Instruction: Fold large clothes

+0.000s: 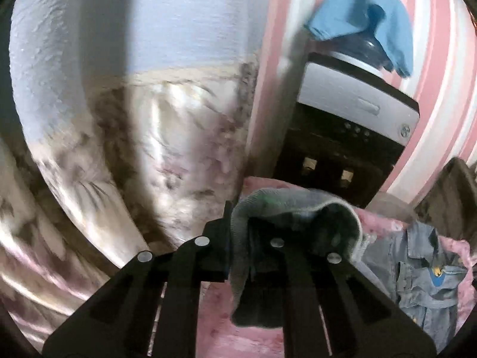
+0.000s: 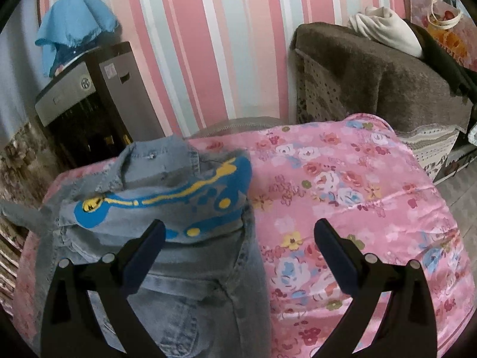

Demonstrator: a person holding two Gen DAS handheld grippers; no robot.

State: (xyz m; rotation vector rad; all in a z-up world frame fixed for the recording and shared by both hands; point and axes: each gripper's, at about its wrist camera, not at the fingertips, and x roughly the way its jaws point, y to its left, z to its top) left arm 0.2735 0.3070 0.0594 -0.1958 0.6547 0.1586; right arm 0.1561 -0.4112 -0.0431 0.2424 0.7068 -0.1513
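Left wrist view, left hand-held gripper [image 1: 238, 238]: clenched on a fold of grey denim, which drapes over and between its fingers; the cloth looks lifted clear of the bed, probably so a sleeve or edge can be carried across the garment.
Left wrist view, held fold [image 1: 286, 217]: bunched and hanging from the jaws, blurred, so which part of the garment it is cannot be told.
Left wrist view, denim jacket [image 1: 423, 271]: the rest of it lies low on the right on the pink bedspread [image 1: 232, 337], near the held fold.
Left wrist view, water dispenser [image 1: 351, 119]: stands against the striped wall with a blue cloth [image 1: 357, 9] draped over its bottle, likely as a dust cover.
Right wrist view, right hand-held gripper [image 2: 238, 253]: released, jaws wide apart, poised above the jacket's right edge and the bedspread; it holds nothing and seems ready to pin or take the garment.
Right wrist view, denim jacket [image 2: 184, 292]: spread on the left part of the bed, its blue and yellow print facing up.
Right wrist view, pink bedspread [image 2: 357, 208]: bare to the right of the jacket, room for the fold.
Right wrist view, brown sofa [image 2: 387, 83]: beyond the bed, well apart, with a white cloth [image 2: 387, 26] on it.
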